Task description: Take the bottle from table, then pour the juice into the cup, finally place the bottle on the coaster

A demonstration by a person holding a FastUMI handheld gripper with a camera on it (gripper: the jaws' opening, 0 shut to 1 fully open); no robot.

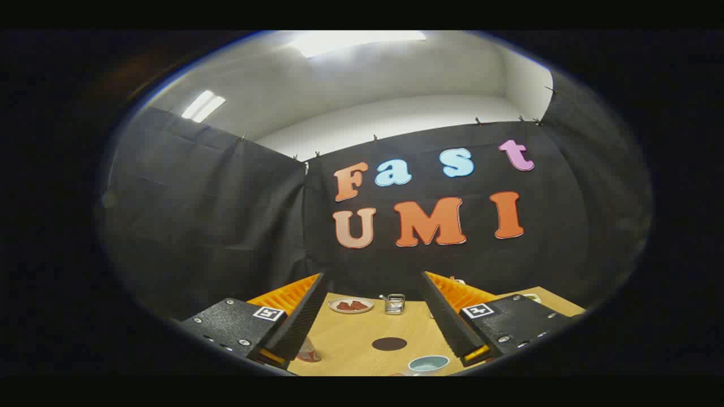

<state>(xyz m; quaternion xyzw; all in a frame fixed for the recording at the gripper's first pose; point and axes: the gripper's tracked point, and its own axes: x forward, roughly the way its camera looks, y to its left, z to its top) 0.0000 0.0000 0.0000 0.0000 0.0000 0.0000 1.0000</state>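
The desk (362,339) carries everything within one short sweep around the dark round coaster (389,343). The claw (373,333) hovers high above it, tilted up, fingers spread wide and holding nothing. The cup (428,364) sits just nearer than the coaster; what seems the bottle (308,351) peeks beside the left finger.

Between the fingers of the wide-open hand-held gripper (373,325): light wood-grain desk (350,345), dark brown coaster (389,343), pale blue cup (428,364), white plate (350,306) holding red pieces.
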